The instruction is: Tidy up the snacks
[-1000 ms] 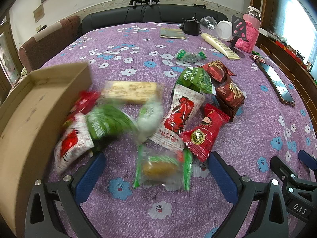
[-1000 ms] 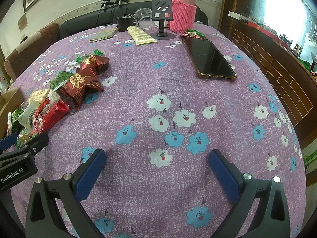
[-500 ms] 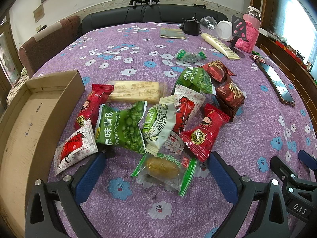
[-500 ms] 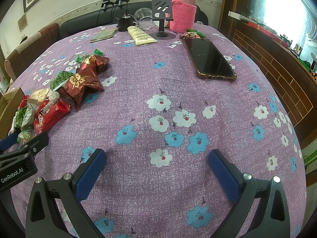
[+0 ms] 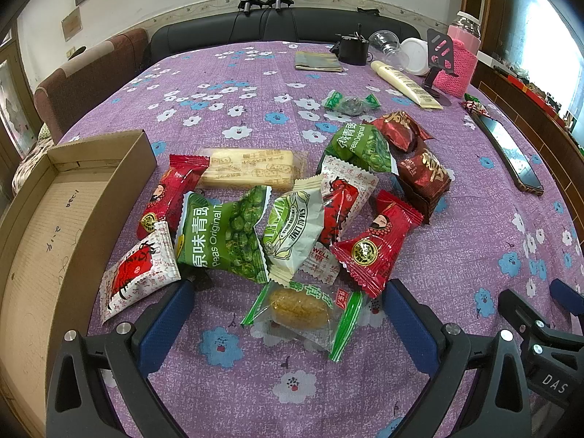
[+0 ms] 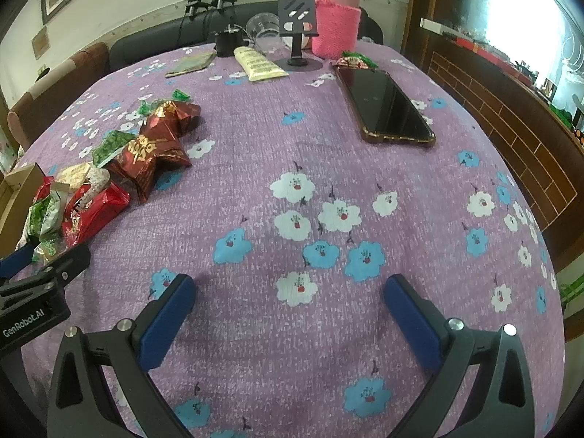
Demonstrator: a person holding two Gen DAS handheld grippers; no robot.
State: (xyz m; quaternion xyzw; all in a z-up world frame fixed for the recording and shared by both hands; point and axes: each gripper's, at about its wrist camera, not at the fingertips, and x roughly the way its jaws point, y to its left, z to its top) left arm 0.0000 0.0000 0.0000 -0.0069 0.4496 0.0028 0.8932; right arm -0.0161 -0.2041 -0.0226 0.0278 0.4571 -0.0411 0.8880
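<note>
My left gripper [image 5: 288, 314] hangs spread wide and empty over the clear-wrapped cake [image 5: 300, 308] at the near edge of the snack pile [image 5: 288, 211], the cardboard tray [image 5: 47, 219] just left, while my right gripper [image 6: 288, 314] gapes over bare purple tablecloth [image 6: 328, 168].

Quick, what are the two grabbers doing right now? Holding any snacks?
Left gripper: open, holding nothing, over the clear-wrapped pastry.
Right gripper: open, empty, over bare tablecloth.

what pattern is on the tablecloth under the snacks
The tablecloth is purple with white and blue flowers; the right wrist view shows it best.
</note>
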